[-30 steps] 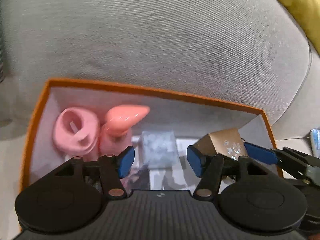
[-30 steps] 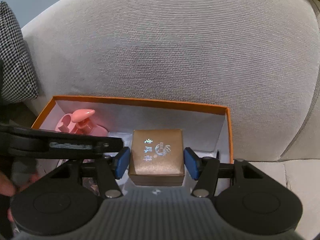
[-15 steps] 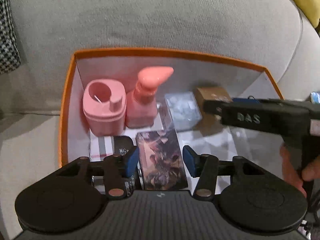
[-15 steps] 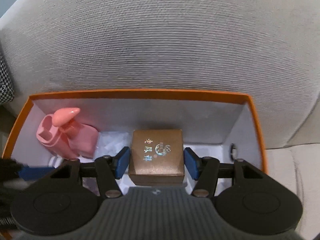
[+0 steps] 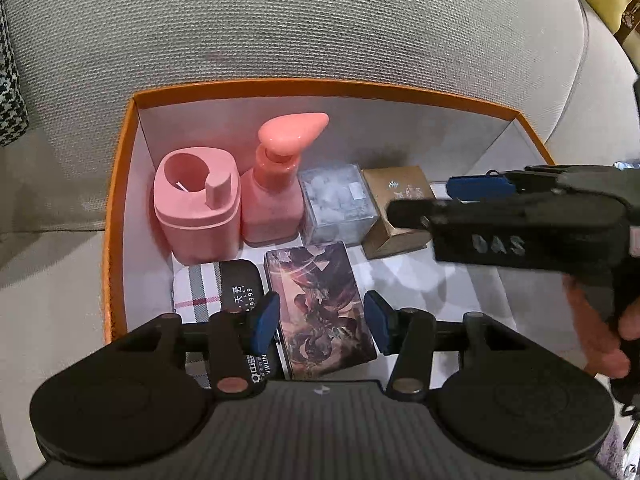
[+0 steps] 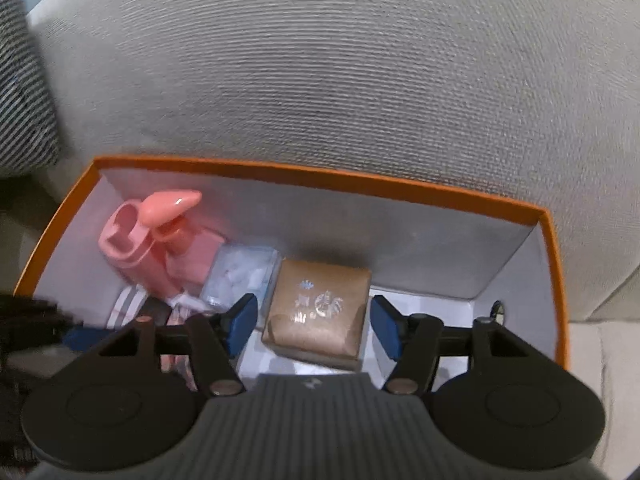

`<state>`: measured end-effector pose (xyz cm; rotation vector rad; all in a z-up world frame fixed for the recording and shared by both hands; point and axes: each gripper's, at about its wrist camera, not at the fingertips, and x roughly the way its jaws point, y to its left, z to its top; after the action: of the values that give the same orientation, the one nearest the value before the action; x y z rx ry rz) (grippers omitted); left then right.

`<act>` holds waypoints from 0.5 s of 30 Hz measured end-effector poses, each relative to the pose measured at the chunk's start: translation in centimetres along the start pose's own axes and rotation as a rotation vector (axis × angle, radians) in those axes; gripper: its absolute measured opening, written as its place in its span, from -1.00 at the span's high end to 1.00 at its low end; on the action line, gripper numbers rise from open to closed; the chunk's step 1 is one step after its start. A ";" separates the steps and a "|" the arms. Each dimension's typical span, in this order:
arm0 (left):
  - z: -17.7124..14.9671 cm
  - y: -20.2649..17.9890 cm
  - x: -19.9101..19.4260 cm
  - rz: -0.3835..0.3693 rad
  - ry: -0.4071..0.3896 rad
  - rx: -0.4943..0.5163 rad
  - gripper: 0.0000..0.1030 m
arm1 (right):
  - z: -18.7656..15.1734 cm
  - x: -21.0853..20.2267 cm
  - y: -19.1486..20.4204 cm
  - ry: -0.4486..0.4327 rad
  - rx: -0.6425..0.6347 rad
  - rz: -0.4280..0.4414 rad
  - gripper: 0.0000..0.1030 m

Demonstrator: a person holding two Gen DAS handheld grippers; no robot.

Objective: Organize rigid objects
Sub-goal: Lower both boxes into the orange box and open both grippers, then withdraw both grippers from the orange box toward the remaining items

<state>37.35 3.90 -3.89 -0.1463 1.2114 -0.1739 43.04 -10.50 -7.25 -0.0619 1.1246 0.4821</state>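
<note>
Orange card forms the rim of the white-lined open storage box (image 5: 120, 184) that rests on a grey ribbed-fabric sofa (image 5: 304, 24), and every item sits inside it. In the right wrist view, the right gripper (image 6: 314, 326) has its jaws spread wider than the small gold-brown gift box with silver foil print (image 6: 320, 312), which lies on the box floor between the blue pads with a gap on either side, so nothing is gripped. Just beyond the left pad of that gripper stands a clear plastic case of white pieces (image 6: 240, 276), touching the gift box. Further left are a pink pump-top dispenser bottle (image 6: 176, 220) and a pink rounded-square holder cup (image 6: 124, 240), side by side against the back wall. In the left wrist view, the left gripper (image 5: 320, 322) also has its jaws apart and holds nothing; a flat dark box with purple-pink printed artwork (image 5: 320, 308) lies on the floor between its pads. Just outside its left pad lies a plaid and black rounded tin (image 5: 220, 292), beside the artwork box. Ahead of these jaws the pink items, clear case and gift box line up in a row.
</note>
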 end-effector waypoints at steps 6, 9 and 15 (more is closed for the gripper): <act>-0.2 -0.3 0.2 0.013 0.000 0.010 -0.12 | -1.1 -0.1 0.1 0.080 -0.121 0.016 -0.21; -0.1 -0.4 0.2 0.015 0.001 0.006 -0.12 | -1.1 0.4 0.2 0.092 -0.160 0.005 -0.02; 0.1 -0.2 0.2 0.007 0.004 0.003 -0.12 | -0.5 1.2 0.5 0.079 -0.196 -0.006 0.22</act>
<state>37.52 3.72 -3.97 -0.1392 1.2155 -0.1694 42.80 -9.80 -8.47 -0.2574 1.1507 0.5875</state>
